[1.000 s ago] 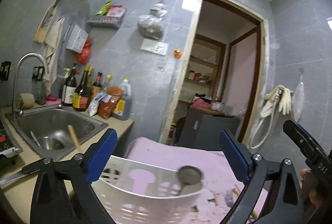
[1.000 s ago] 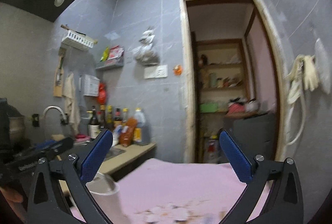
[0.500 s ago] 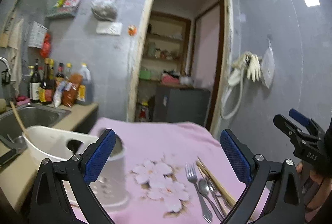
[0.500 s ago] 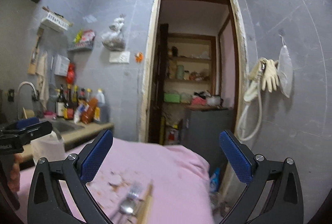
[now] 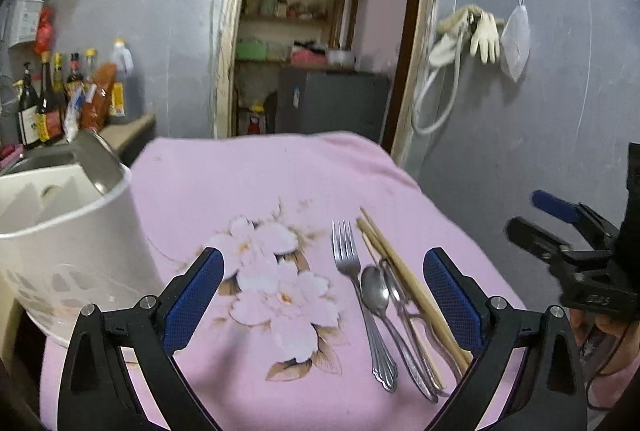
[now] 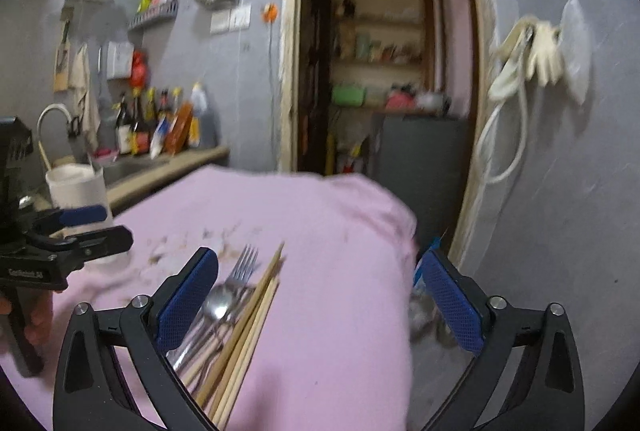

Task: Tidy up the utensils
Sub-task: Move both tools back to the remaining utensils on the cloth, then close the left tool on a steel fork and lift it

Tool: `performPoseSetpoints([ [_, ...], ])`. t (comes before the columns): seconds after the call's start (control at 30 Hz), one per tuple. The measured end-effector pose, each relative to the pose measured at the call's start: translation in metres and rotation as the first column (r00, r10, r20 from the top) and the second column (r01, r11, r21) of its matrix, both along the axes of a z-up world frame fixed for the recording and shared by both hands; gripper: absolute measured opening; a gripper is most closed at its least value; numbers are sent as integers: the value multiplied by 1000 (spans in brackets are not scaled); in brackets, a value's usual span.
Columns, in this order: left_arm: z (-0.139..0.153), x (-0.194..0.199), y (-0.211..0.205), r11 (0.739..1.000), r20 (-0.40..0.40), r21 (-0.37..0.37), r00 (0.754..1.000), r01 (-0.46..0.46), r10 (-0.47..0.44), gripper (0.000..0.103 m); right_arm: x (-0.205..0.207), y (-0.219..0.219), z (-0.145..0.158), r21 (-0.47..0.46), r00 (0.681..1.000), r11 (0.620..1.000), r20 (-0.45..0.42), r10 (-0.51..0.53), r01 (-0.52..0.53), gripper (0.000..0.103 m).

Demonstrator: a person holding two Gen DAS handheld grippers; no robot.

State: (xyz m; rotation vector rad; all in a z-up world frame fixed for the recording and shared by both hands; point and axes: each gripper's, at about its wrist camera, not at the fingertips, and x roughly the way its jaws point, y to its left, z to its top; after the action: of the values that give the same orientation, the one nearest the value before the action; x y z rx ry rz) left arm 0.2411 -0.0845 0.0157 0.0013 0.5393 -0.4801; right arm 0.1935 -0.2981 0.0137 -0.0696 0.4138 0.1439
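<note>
Newly nearer: steel fork point(image 5: 352, 263), spoon point(image 5: 375, 289), wooden chopsticks point(image 5: 404, 279); both tools released, right closing.

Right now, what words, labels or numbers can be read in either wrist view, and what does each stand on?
None reads clearly.
White lettering on the right gripper, jaws closing with nothing gripped: too blurred.
White print on the left gripper: too blurred.
Labels on the bottles: too small.
</note>
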Motion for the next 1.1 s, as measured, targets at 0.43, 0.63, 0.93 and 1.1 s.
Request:
performPoseSetpoints([
  [0.43, -39, 69, -21, 998, -307, 29, 951, 50, -39, 42, 38, 7, -40, 23, 941, 988, -301, 153, -153, 32],
  [0.63, -47, 96, -21, 999, -374, 18, 927, 46, -36, 37, 48, 9, -47, 38, 917, 984, -359, 174, -172, 25],
  [0.93, -55, 128, -29, 995, -434, 5, 897, 98, -86, 26, 59, 15, -51, 33, 902, 986, -399, 165, -165, 19],
  [1.1, -59, 143, -25, 993, -438, -44, 892, 106, -114, 23, 63, 18, -52, 25, 901, 987, -404, 156, -160, 19],
])
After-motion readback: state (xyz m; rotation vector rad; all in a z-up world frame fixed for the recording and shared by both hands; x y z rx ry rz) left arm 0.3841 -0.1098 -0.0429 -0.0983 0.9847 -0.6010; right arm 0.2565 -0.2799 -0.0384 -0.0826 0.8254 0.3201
